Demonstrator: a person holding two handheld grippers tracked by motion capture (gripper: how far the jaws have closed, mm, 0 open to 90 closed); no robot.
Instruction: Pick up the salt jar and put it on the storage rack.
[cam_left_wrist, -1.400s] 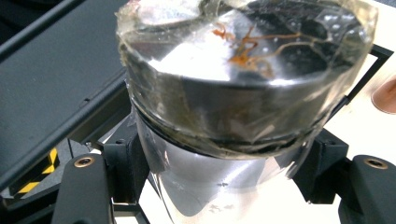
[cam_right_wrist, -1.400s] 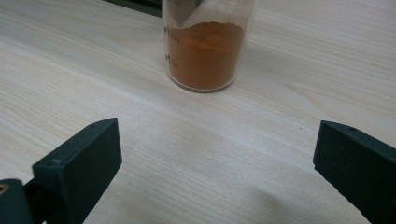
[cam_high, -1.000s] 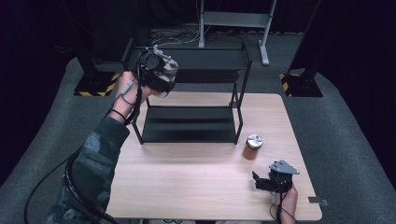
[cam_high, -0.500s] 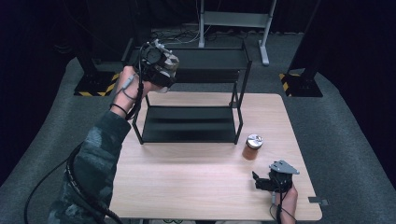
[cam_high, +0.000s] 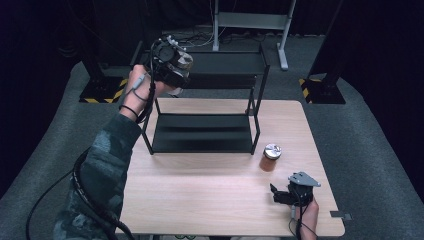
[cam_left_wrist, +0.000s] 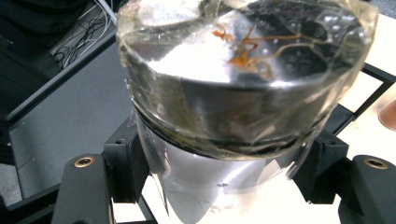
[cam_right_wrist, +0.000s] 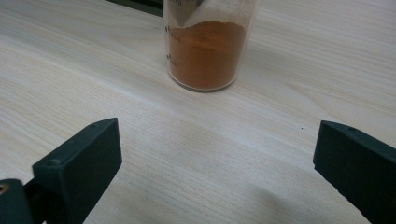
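Clear glass jar (cam_left_wrist: 243, 79), nearly empty, orange residue inside, clamped in left gripper (cam_left_wrist: 224, 163); right gripper (cam_right_wrist: 210, 172) apart.

L gripper (cam_high: 172, 62) raised, clamped; R gripper (cam_high: 280, 195) low, jaws apart.

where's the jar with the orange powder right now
In the high view, the clear jar of orange powder stands on the wooden table, right of the black metal shelf.

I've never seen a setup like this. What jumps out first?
The left hand-held gripper, raised at the top shelf of the black rack, is clamped on a clear jar. On the wooden table, a jar of orange powder stands just ahead of the open right hand-held gripper.
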